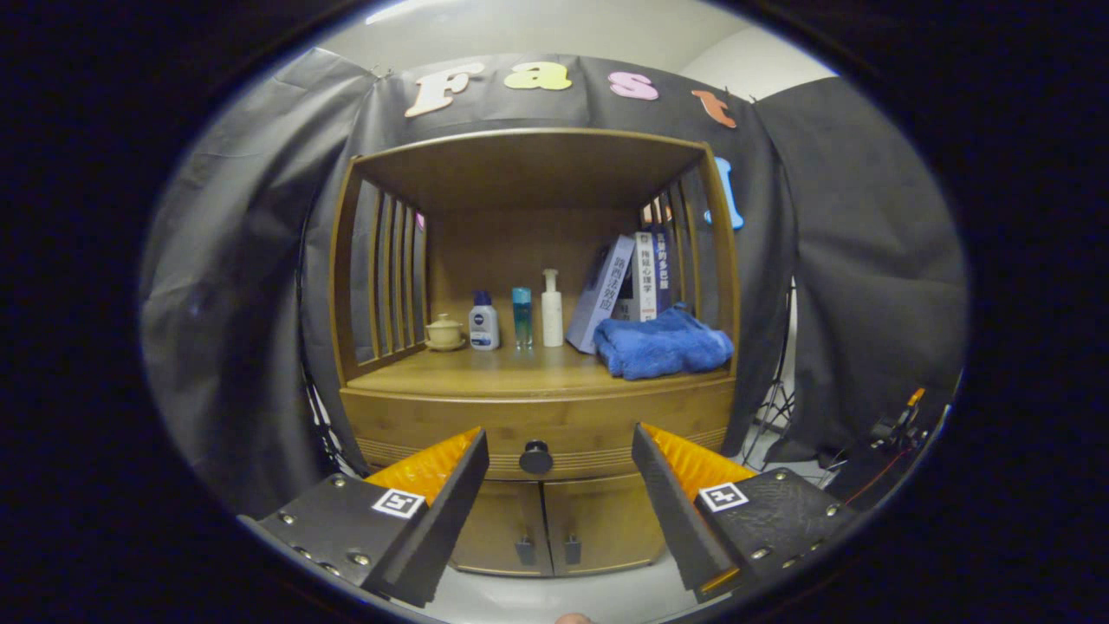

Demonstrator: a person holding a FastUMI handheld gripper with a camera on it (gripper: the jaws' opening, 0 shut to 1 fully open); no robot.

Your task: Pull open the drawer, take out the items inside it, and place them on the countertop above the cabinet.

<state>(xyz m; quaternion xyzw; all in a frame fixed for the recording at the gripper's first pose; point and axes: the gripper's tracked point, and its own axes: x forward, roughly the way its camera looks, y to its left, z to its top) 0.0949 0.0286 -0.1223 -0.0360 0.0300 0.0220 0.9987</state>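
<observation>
Well beyond the fingers stands a wooden cabinet (537,347) with slatted sides and a roofed upper bay, backed by dark cloth. Its countertop, the surface (502,374), runs across the bay above and ahead of both fingertips. Under that surface sits the drawer (433,425), its front flush with the cabinet and so closed; what lies inside it cannot be seen. Below the drawer, seen between the fingers, are two lower doors (546,524), each with a small dark pull near the middle seam. On the surface, above and beyond the right finger, lies a folded blue towel (663,345), and behind it several books (628,282) lean against the right slats. Further toward the left finger's side, along the back of the surface, stand in a row a white pump bottle (552,309), a slim teal bottle (522,317), a squat white bottle with a dark cap (483,322) and, nearest the left slats, a small lidded cup on a saucer (444,333). The gripper (560,455) is spread wide, grasping nothing, both fingers apart from the cabinet. The drawer's round dark knob (535,458) shows in the gap between the fingertips, ahead of them, and touches neither.
</observation>
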